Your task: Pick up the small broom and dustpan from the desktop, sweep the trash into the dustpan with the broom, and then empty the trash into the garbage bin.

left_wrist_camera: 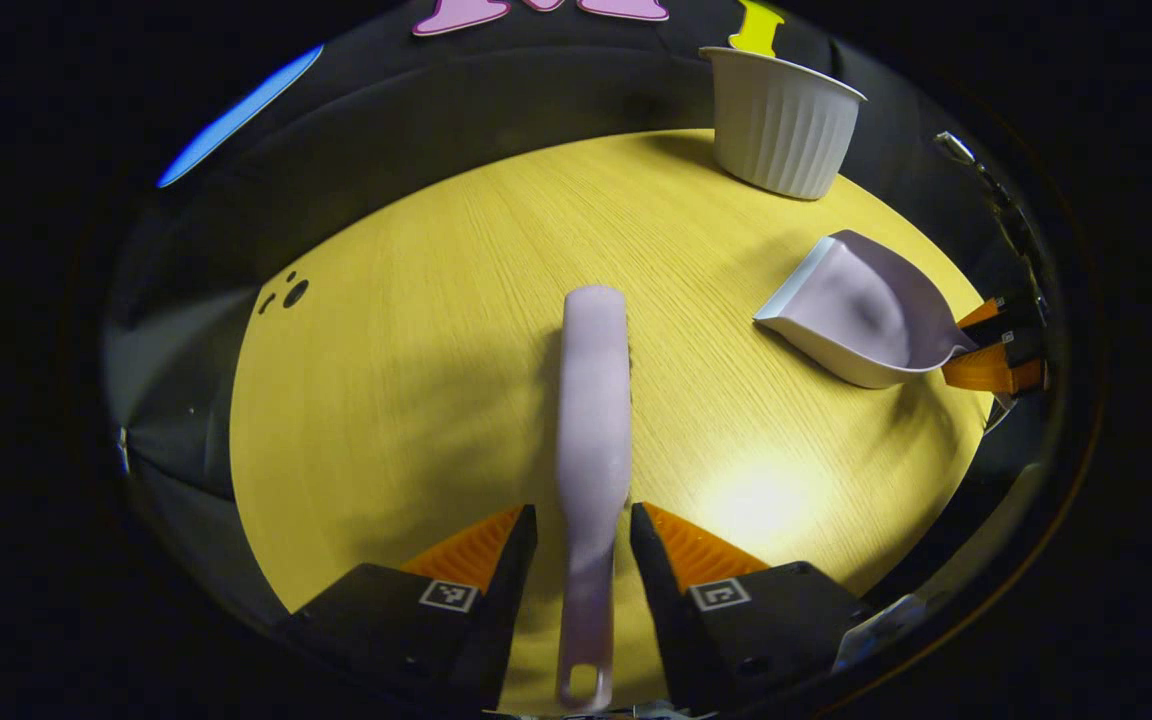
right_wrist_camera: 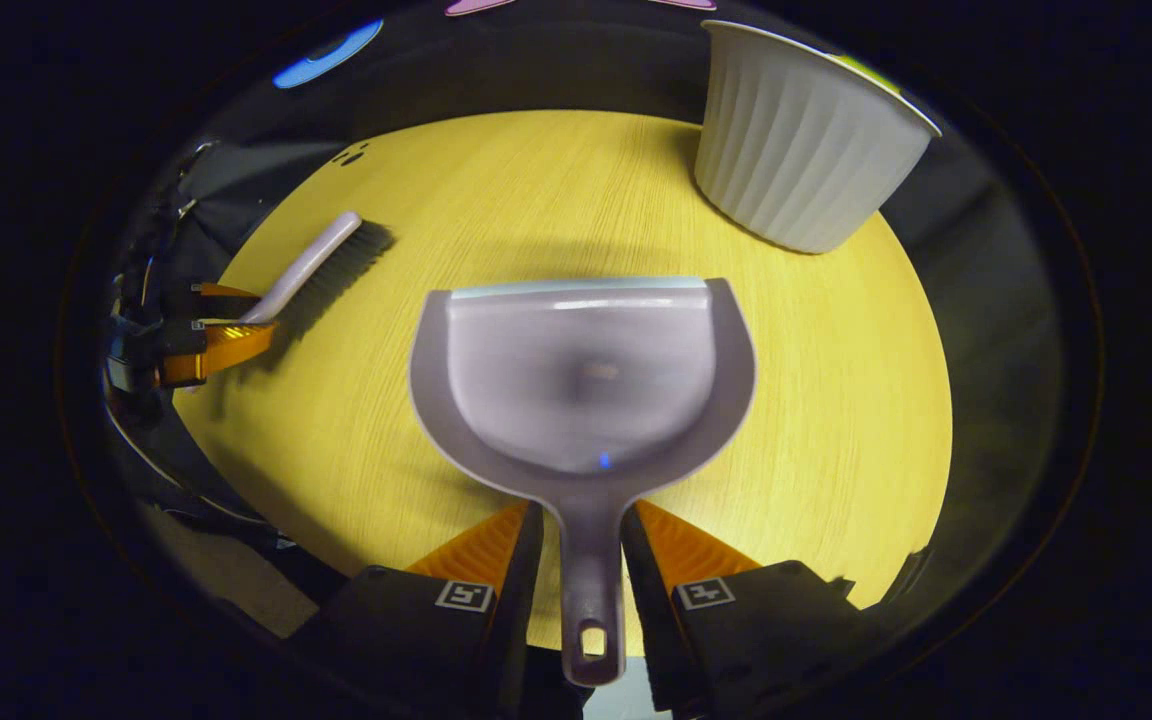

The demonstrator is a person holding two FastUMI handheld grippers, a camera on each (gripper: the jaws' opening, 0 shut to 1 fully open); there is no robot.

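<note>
The pale lilac broom (left_wrist_camera: 593,400) points away from me, its handle between the fingers of my left gripper (left_wrist_camera: 584,515), which is shut on it. Dark bristles show along its side over the yellow table (left_wrist_camera: 416,400). My right gripper (right_wrist_camera: 581,510) is shut on the handle of the lilac dustpan (right_wrist_camera: 581,380), whose mouth faces away. In the left gripper view the dustpan (left_wrist_camera: 861,310) sits at the right, tilted, with the right gripper (left_wrist_camera: 996,345) behind it. In the right gripper view the broom (right_wrist_camera: 316,265) and left gripper (right_wrist_camera: 221,320) are at the left. Small dark bits (left_wrist_camera: 286,292) lie near the table's far left edge.
A white ribbed bin (right_wrist_camera: 806,140) stands on the table's far side, just beyond and to the right of the dustpan; it is the same bin (left_wrist_camera: 781,125) at the upper right of the left gripper view. Black cloth surrounds the table.
</note>
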